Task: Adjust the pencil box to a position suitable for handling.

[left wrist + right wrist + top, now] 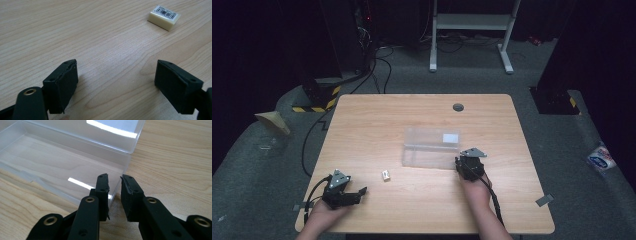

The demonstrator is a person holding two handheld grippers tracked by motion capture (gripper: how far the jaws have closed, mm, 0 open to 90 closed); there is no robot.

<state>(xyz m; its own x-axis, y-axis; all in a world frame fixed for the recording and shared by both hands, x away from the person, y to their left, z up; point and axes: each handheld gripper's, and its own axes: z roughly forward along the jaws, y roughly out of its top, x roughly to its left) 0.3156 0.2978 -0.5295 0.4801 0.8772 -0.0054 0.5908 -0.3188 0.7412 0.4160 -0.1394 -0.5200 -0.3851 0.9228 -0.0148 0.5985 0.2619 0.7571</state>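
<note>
On the pale wooden table point(377, 125), my right gripper point(115, 182) sits at the near right corner of the clear, open plastic box point(62, 162), its jaws nearly together astride the thin side wall with a small gap showing, pinching nothing that I can see. My left gripper point(116, 75) rests low with jaws spread wide and empty, the small cream eraser with a barcode label point(163, 17) lying ahead, apart from them. I judge the eraser goes into the box: steady that corner gently, approach the eraser squarely, centre it between the pads, then close.
</note>
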